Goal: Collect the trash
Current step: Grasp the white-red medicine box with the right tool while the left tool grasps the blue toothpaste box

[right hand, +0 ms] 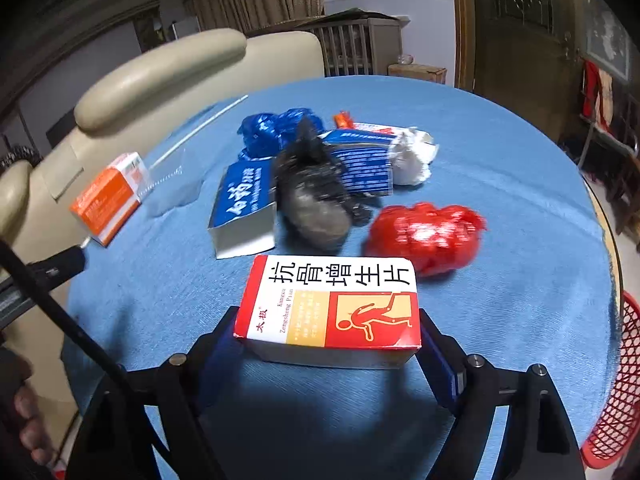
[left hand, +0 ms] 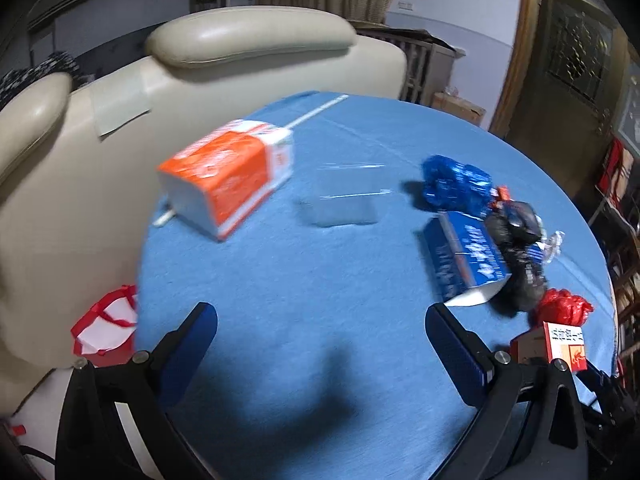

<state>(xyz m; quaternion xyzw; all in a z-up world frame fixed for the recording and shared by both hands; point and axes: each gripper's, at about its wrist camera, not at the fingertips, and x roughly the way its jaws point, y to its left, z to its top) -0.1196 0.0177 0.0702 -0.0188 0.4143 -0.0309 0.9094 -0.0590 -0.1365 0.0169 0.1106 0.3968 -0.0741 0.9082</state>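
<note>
My right gripper (right hand: 326, 334) is shut on a red and white medicine box (right hand: 332, 308) and holds it just above the blue tablecloth (right hand: 500, 184). Beyond it lie a red crumpled bag (right hand: 426, 236), a black crumpled bag (right hand: 312, 196), a blue box (right hand: 244, 204), blue foil wrap (right hand: 276, 130) and a white paper ball (right hand: 412, 156). My left gripper (left hand: 320, 316) is open and empty above the cloth. Ahead of it lie an orange and white box (left hand: 228, 176) and a clear plastic tub (left hand: 346, 196). The blue box (left hand: 464, 256) lies to its right.
A cream leather chair (left hand: 120, 120) stands behind the round table. A red mesh basket (right hand: 616, 392) sits off the table's right edge. A red and white bag (left hand: 106, 326) lies on the chair seat at the left. A thin white stick (left hand: 316, 112) lies near the far edge.
</note>
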